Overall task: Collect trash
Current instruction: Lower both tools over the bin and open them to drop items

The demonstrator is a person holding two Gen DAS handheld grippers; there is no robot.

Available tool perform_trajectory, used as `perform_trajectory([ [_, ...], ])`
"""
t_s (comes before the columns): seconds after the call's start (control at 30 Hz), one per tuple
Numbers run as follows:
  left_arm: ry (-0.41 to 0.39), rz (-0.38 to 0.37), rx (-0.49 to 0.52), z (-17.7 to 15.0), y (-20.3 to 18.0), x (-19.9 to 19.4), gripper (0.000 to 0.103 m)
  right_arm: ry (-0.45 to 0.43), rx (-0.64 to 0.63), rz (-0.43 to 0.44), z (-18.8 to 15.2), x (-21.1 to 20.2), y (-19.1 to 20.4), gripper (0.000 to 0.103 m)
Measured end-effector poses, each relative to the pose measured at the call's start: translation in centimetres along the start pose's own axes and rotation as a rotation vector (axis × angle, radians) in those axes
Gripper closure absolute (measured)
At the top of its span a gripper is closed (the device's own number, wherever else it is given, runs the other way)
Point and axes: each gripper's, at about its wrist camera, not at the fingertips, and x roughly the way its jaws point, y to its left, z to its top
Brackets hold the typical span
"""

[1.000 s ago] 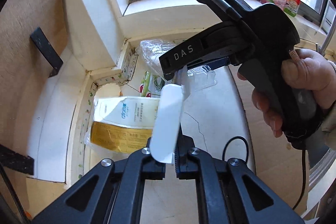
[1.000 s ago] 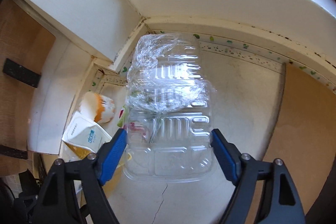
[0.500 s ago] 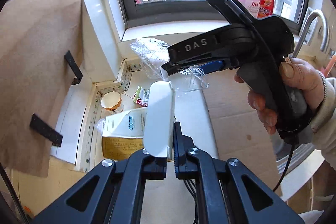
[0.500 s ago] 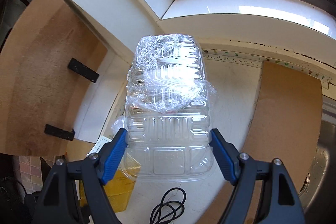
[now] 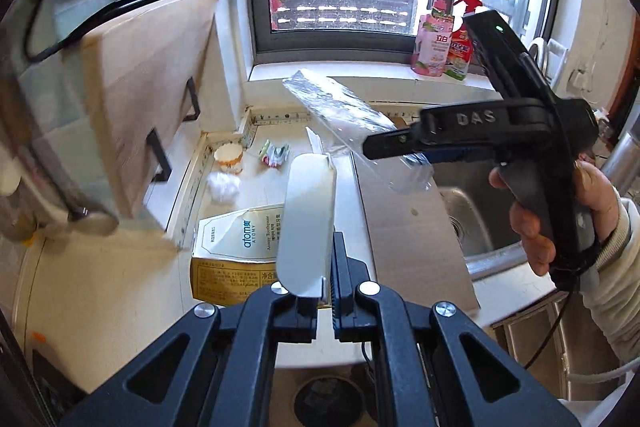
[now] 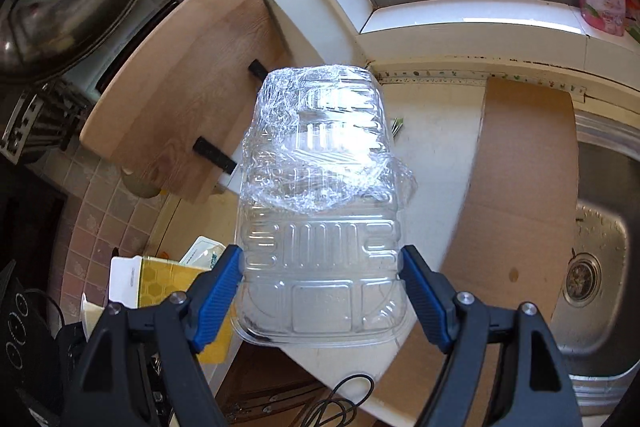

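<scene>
In the left wrist view, the left gripper (image 5: 326, 267) had its fingers closed tight on a flat white packet (image 5: 307, 223), held upright above the worktop (image 5: 264, 183); behind the packet, on the worktop, lay a torn toothpaste box (image 5: 236, 251), a paper cup (image 5: 229, 155) and a crumpled tissue (image 5: 223, 185). In the right wrist view, the right gripper (image 6: 322, 281) had its blue fingers (image 6: 219, 287) spread wide and pressed on both sides of a clear plastic tray (image 6: 320, 227) wrapped in cling film, held left of the sink (image 6: 600, 267).
</scene>
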Motion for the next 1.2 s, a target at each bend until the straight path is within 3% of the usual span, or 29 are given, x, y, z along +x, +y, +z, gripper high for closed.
perform_trajectory([
  [0.17, -0.002, -0.016, -0.046, -6.2, 0.0, -3.8, 0.1, 0.002, 0.022, 0.004, -8.3, -2.1, 2.5, 0.024],
  [0.33, 0.022, -0.049, -0.108, -12.9, -0.3, -7.2, 0.1, 0.059, 0.042, -0.007, -16.9, -2.5, 4.6, 0.023],
  [0.63, 0.134, -0.112, -0.225, -22.0, -0.1, -6.3, 0.1, 0.259, 0.068, -0.077, -29.3, 0.2, 5.2, 0.023],
  [0.9, 0.326, -0.133, -0.346, -30.5, 0.4, 1.2, 0.1, 0.453, 0.183, -0.107, -37.2, 6.3, 0.7, 0.023],
  [1.2, 0.541, -0.124, -0.474, -41.4, 2.1, 14.5, 0.1, 0.636, 0.388, -0.139, -45.3, 19.7, -9.0, 0.022],
])
